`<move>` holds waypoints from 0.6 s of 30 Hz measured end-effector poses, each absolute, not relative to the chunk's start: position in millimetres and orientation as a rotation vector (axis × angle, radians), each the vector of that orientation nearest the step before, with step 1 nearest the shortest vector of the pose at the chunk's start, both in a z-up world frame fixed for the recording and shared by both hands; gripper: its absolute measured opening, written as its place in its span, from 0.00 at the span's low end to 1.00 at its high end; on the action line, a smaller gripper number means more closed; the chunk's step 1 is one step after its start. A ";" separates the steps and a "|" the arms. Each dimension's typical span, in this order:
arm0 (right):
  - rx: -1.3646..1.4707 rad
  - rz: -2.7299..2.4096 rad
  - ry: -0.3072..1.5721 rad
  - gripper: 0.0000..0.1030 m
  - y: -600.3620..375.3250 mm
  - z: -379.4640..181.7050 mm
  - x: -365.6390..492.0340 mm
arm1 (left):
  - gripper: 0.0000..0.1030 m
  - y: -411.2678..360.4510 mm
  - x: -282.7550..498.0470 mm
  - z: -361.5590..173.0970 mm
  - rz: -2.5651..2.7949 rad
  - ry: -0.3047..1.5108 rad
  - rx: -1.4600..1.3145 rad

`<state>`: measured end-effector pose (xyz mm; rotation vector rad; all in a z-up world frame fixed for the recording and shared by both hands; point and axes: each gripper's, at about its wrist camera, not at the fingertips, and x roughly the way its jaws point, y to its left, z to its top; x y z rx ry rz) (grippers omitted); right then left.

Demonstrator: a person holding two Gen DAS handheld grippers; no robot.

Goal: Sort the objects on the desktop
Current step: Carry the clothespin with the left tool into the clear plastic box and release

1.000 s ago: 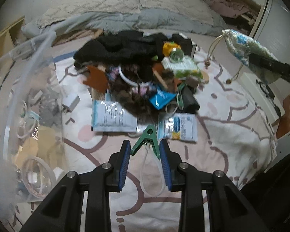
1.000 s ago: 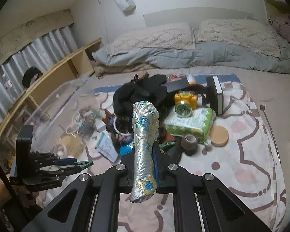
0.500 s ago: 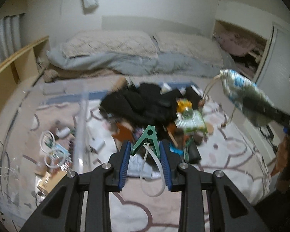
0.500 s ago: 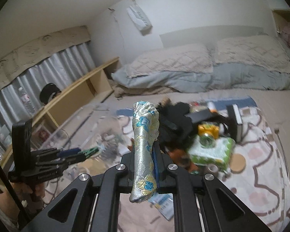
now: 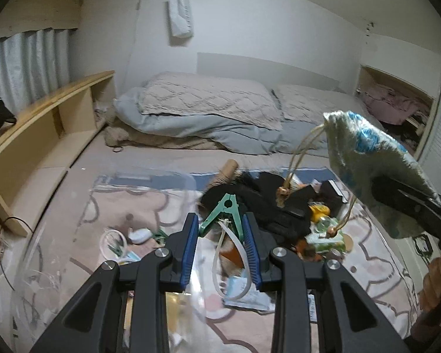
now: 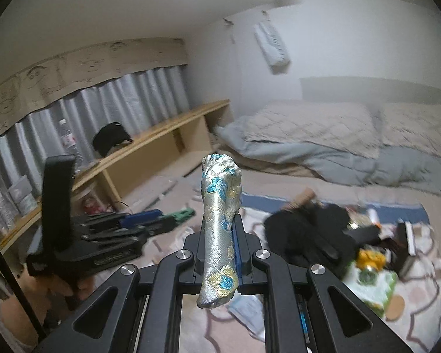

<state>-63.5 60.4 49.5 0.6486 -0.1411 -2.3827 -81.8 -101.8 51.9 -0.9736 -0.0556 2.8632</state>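
Observation:
My left gripper (image 5: 222, 226) is shut on a green clothes peg (image 5: 225, 208) that has a white cord loop (image 5: 230, 261) hanging from it. The peg is held in the air above the bed, over the rim of a clear plastic bin (image 5: 41, 267). My right gripper (image 6: 220, 229) is shut on a silver brocade pouch (image 6: 220, 194) with blue flowers, held upright. In the left wrist view the pouch (image 5: 364, 150) hangs at the right, its drawstrings dangling. The right wrist view shows the left gripper (image 6: 164, 220) at the left with the peg (image 6: 184, 214) at its tip.
A heap of objects lies on the pink patterned blanket (image 5: 376, 253): black cloth (image 5: 267, 203), a yellow toy camera (image 6: 370, 257), a green tissue pack (image 6: 373, 286), packets. Pillows and a grey duvet (image 5: 208, 123) lie behind. A wooden shelf (image 5: 44, 123) runs along the left.
Both grippers have risen and tipped up, still holding the peg and the pouch. The heap has dropped lower in both views and more wall and shelf shows.

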 end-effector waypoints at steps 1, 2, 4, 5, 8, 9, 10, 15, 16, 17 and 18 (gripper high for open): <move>0.645 -2.374 -0.143 0.12 54.8 51.1 -65.2 | 0.30 -108.6 -83.8 53.7 2.886 -0.051 -0.977; 0.641 -2.366 -0.148 0.12 49.2 51.9 -67.2 | 0.30 -113.9 -85.4 54.9 2.903 -0.044 -0.977; 0.636 -2.342 -0.163 0.12 35.9 52.6 -71.6 | 0.30 -127.7 -89.5 57.8 2.947 -0.039 -0.976; 0.631 -2.332 -0.169 0.12 31.2 52.7 -72.9 | 0.30 -133.8 -91.7 58.6 2.962 -0.047 -0.978; 0.605 -2.317 -0.182 0.12 20.0 53.0 -73.5 | 0.30 -157.7 -100.6 58.1 2.998 -0.148 -0.992; 0.601 -2.310 -0.190 0.12 17.0 52.6 -74.0 | 0.30 -164.5 -104.2 56.5 3.004 -0.183 -0.998; 0.603 -2.300 -0.198 0.12 14.4 50.8 -74.6 | 0.30 -170.8 -108.0 54.2 3.011 -0.215 -1.006; 0.628 -2.277 -0.191 0.12 0.8 45.2 -82.7 | 0.30 -189.1 -132.2 40.6 3.053 -0.293 -1.052; 0.634 -2.272 -0.196 0.12 -0.7 44.4 -84.8 | 0.30 -192.3 -137.7 37.4 3.061 -0.304 -1.059; 0.639 -2.268 -0.201 0.12 -1.4 43.8 -86.6 | 0.30 -194.6 -142.5 34.9 3.072 -0.311 -1.062; 0.643 -2.268 -0.205 0.12 -2.0 43.1 -88.8 | 0.30 -196.9 -148.0 32.8 3.084 -0.319 -1.061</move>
